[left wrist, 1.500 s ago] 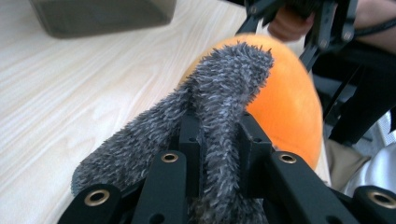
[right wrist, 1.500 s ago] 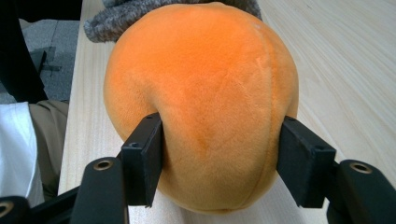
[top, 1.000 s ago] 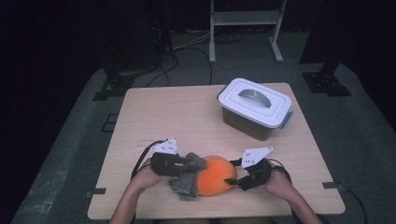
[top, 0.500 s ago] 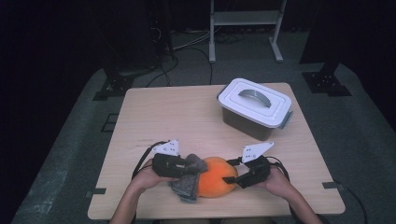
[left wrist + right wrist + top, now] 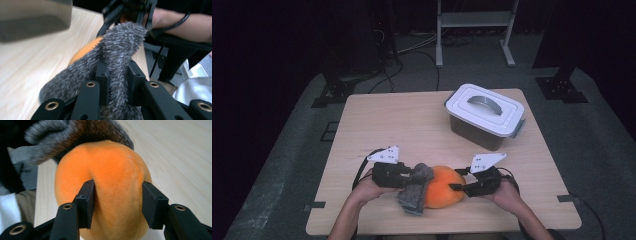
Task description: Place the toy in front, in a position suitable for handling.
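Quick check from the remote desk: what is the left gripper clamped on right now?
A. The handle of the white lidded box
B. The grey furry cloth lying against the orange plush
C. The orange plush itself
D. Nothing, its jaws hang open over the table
B: in the left gripper view the left gripper has its jaws pinched on a fold of the grey furry cloth, which lies against the orange plush.

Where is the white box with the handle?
In the high view, the white lidded box sits on the far right part of the wooden table, beyond the orange plush toy.
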